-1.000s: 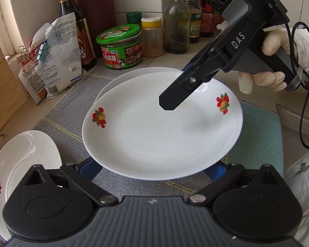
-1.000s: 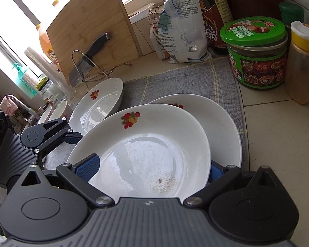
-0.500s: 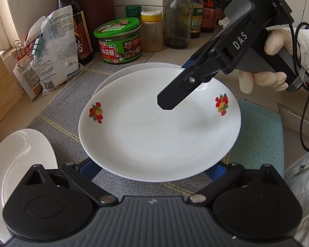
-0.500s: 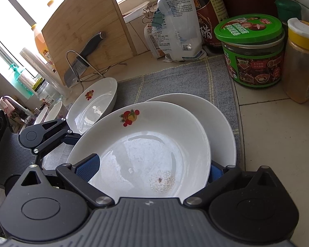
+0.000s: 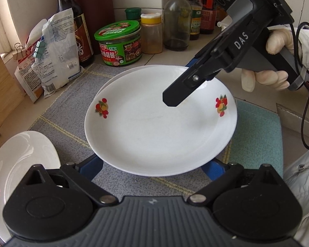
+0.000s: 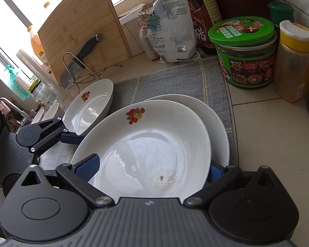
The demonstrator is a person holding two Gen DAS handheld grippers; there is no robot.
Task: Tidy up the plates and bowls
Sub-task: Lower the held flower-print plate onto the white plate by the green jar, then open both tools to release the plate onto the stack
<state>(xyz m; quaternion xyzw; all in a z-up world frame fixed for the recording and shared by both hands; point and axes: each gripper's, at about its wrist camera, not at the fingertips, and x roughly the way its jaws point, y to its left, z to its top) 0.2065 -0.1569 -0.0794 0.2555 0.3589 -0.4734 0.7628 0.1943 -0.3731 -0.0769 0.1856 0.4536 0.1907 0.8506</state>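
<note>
between both jaws: top plate (image 5: 160,127) | left and right jaws apart, cradling it

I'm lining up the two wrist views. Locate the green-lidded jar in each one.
Left wrist view: the green-lidded jar stands top centre-left, behind the plates.
Right wrist view: it stands upper right, at the grey mat's corner.
Shared landmark: the yellow-capped spice bottle immediately right of it.
</note>
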